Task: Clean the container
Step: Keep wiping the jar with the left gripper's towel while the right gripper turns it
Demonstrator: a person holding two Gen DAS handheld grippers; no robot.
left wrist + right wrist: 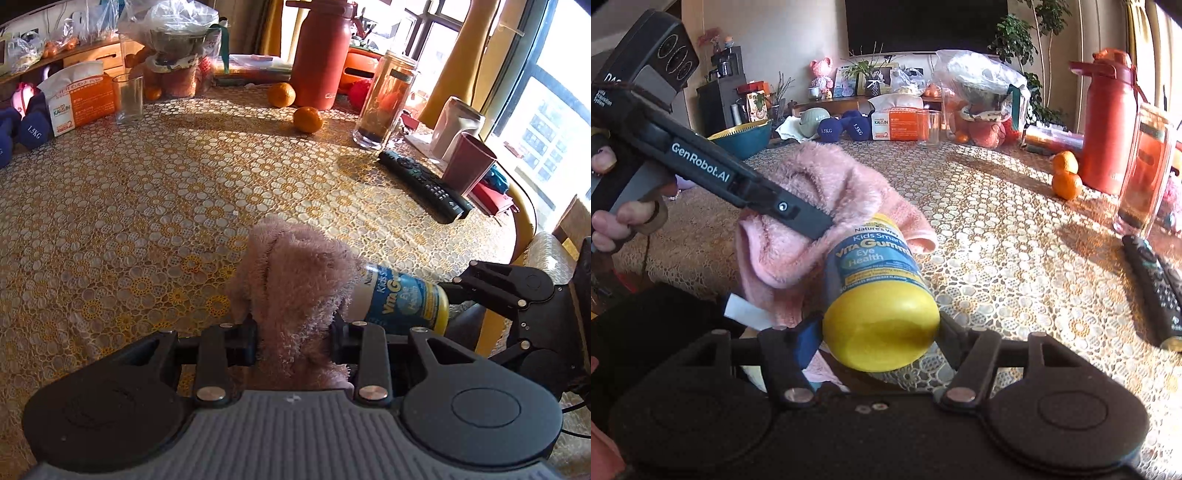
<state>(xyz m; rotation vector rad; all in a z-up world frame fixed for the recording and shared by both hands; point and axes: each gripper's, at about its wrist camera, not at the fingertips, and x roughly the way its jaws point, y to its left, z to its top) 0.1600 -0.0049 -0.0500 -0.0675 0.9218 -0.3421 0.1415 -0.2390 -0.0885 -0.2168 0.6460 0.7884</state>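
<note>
A pink fluffy cloth point(295, 280) is clamped in my left gripper point(293, 338) and drapes over the far end of a vitamin gummy bottle point(400, 299) with a blue label and yellow cap. My right gripper point(881, 334) is shut on the bottle's yellow cap end point(882, 328), and the bottle point(875, 258) lies roughly level above the table. In the right wrist view the cloth point(816, 206) wraps the bottle's far end, and the left gripper point(798, 214) comes in from the left, held by a hand point(613, 221). The bottle's far end is hidden under the cloth.
The round table point(147, 206) has a yellow lace cover. On it: a black remote point(424, 184), a maroon cup point(467, 162), a tall glass jar point(384, 103), a red flask point(321, 55), two oranges point(306, 119), an empty glass point(128, 98), a tissue pack point(81, 98) and blue dumbbells point(31, 125).
</note>
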